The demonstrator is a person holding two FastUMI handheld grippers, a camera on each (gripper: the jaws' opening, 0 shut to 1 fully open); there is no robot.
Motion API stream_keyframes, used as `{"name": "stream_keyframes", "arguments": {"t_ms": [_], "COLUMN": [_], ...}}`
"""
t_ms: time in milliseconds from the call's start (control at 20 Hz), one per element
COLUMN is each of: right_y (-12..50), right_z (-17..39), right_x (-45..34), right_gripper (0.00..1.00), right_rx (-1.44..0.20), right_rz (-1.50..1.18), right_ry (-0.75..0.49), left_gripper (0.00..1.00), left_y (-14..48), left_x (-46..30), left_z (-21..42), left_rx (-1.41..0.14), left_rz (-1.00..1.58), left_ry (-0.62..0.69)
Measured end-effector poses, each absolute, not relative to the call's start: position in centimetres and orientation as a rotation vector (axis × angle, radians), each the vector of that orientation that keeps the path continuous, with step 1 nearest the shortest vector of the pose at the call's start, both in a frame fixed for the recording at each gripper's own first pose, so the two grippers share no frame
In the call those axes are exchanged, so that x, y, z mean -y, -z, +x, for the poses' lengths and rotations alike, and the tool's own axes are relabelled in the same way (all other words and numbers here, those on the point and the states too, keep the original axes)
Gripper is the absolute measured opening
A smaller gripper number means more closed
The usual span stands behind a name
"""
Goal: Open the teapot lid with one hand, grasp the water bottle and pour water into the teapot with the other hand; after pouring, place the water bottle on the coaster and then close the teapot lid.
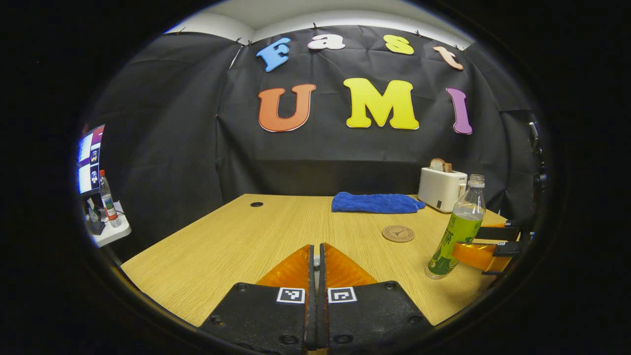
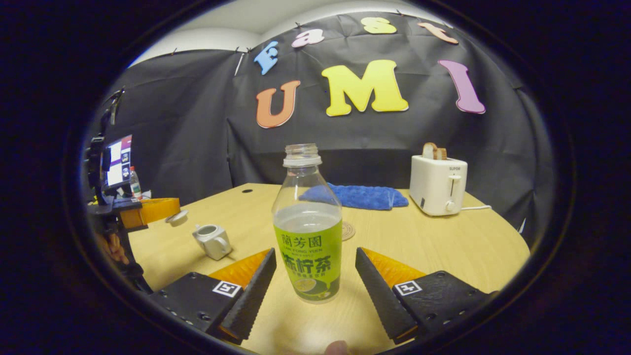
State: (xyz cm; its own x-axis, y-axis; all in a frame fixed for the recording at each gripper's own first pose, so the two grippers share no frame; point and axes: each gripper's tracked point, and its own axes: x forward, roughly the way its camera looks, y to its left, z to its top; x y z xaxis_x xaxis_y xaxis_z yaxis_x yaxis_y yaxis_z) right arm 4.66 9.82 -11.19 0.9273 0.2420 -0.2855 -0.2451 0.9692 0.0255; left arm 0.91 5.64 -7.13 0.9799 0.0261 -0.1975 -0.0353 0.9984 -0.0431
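An uncapped water bottle [image 2: 308, 231] with a green label stands upright on the wooden table [image 2: 443, 251], partly full. My right gripper [image 2: 314, 252] is open, one finger on each side of the bottle's lower half, with a gap on both sides. The left gripper view shows the same bottle [image 1: 458, 229] at the right, with the right gripper [image 1: 485, 244] around it. My left gripper [image 1: 316, 249] is shut on the teapot lid [image 2: 176, 217], held above the table to the left of the small white teapot [image 2: 213, 240], which stands open. A round coaster [image 1: 398, 233] lies just behind the bottle.
A blue cloth [image 1: 375, 202] lies at the table's far side, with a white toaster [image 1: 441, 188] holding bread to its right. A cable hole [image 1: 256, 204] is at the far left of the table. Off the table's left edge are a monitor [image 1: 90, 159] and a shelf with a bottle [image 1: 107, 197].
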Motion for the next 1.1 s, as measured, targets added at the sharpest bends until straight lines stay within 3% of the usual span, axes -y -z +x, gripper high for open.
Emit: {"name": "stream_keyframes", "arguments": {"t_ms": [50, 200, 250, 650, 800, 1100], "right_y": [11.1, 11.1, 10.9, 7.2, 6.9, 9.2], "right_z": [5.1, 6.0, 5.9, 5.1, 5.6, 7.4], "right_x": [-10.1, -10.9, -11.3, -14.2, -15.0, -15.4], "right_gripper": [0.96, 0.77, 0.75, 0.71, 0.71, 0.71], "right_rx": [-0.289, -0.291, -0.294, -0.327, -0.326, -0.222], "right_rz": [-0.006, 0.007, 0.034, 0.031, -0.227, -0.917], "right_ry": [-0.25, -0.264, -0.287, -0.406, -0.408, -0.295], "left_gripper": [0.03, 0.03, 0.03, 0.03, 0.03, 0.03], "left_y": [7.2, 7.5, 7.6, 8.1, 8.3, 8.4], "left_x": [-6.0, -6.4, -6.6, -8.2, -8.6, -9.6], "left_z": [0.7, 0.3, 0.3, 0.1, -0.2, -0.3], "left_rx": [-0.201, -0.203, -0.2, -0.189, -0.187, -0.173], "left_rz": [-0.05, -0.065, -0.069, -0.088, -0.077, -0.062], "left_ry": [-0.033, -0.032, -0.031, -0.033, -0.03, -0.031]}}
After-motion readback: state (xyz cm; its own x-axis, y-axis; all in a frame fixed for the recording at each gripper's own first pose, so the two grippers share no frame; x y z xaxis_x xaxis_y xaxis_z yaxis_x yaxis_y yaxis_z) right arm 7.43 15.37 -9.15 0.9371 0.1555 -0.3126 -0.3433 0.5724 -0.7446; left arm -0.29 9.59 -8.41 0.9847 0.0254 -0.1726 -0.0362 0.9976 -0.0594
